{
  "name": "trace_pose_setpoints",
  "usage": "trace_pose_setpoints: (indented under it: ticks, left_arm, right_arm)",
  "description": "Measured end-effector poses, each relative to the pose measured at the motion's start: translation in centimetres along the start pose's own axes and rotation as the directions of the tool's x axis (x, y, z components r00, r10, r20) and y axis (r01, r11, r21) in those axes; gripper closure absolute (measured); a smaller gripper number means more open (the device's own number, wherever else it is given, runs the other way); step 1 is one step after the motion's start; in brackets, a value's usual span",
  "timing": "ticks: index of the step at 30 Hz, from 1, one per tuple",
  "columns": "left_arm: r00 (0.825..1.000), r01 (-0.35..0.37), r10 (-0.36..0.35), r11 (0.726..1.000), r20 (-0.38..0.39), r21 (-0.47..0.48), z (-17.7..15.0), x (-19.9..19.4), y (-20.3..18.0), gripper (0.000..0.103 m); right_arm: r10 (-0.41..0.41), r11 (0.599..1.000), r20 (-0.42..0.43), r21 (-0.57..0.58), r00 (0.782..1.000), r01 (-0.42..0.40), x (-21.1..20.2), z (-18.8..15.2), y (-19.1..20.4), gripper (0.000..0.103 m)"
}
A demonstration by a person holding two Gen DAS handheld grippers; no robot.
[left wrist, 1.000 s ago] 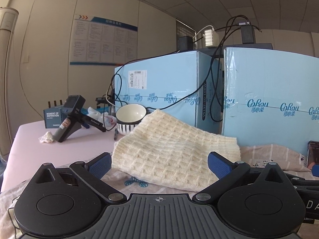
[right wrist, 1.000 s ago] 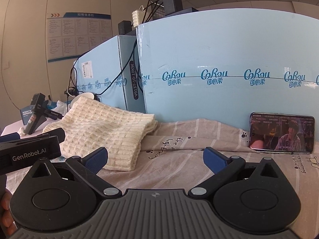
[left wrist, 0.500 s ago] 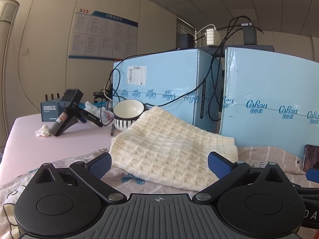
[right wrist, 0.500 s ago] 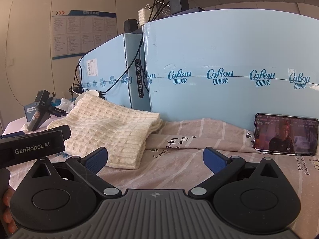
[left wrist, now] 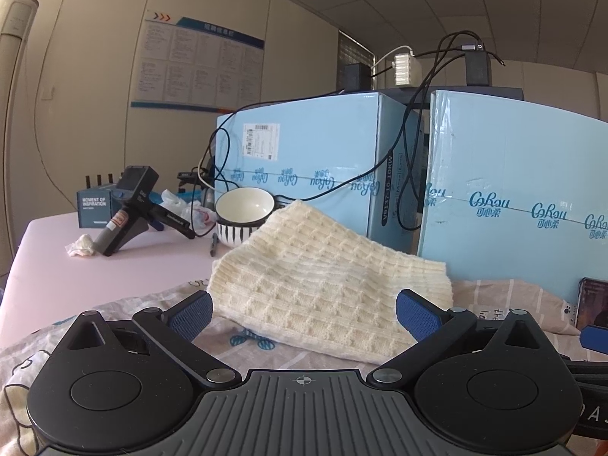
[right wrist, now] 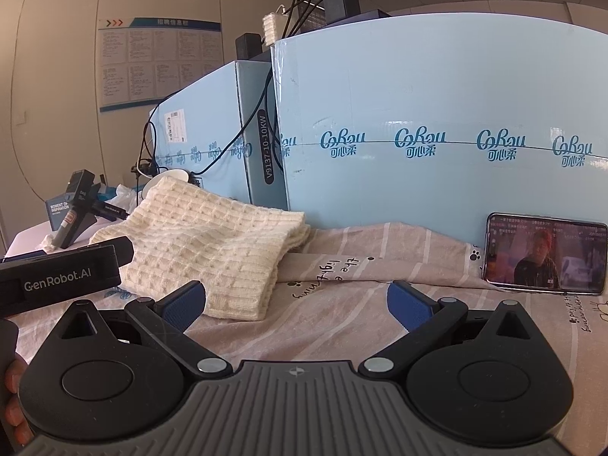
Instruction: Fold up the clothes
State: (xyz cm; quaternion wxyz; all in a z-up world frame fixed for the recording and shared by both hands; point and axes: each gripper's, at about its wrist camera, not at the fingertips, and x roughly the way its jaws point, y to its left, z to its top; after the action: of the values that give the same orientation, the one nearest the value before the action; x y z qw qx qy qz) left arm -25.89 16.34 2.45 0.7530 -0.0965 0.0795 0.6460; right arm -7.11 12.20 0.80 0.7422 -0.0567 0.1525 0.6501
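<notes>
A folded cream knit sweater (left wrist: 323,277) lies on a printed beige cloth (left wrist: 125,311), its far end leaning up toward a bowl. My left gripper (left wrist: 304,313) is open just in front of the sweater's near edge, with nothing between its fingers. In the right wrist view the same sweater (right wrist: 205,243) sits to the left on the striped beige cloth (right wrist: 372,285). My right gripper (right wrist: 296,302) is open over that cloth, its left finger close to the sweater's corner. The black body of the left gripper (right wrist: 57,279) shows at the left edge.
Two light-blue cartons (left wrist: 311,159) (right wrist: 437,121) with cables stand behind the clothes. A phone (right wrist: 543,252) with a lit screen leans on the right carton. A white bowl (left wrist: 245,214), a black handheld device (left wrist: 129,205), a crumpled tissue (left wrist: 81,245) and a small box (left wrist: 93,207) lie on the pink table.
Both views have shifted slightly, so the sweater sits a little lower and nearer in each. Both grippers stay open and the sweater has not moved.
</notes>
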Motion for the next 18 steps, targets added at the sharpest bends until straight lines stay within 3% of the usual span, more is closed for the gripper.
trace_pose_setpoints:
  ticks: [18]
  left_arm:
    - [1.000,0.003,-0.003,1.000,-0.008,-0.008,0.06,0.14,0.09,0.000]
  right_arm:
    - [0.003,1.000,-0.004,0.002,1.000,-0.003,0.02,-0.04,0.02,0.000]
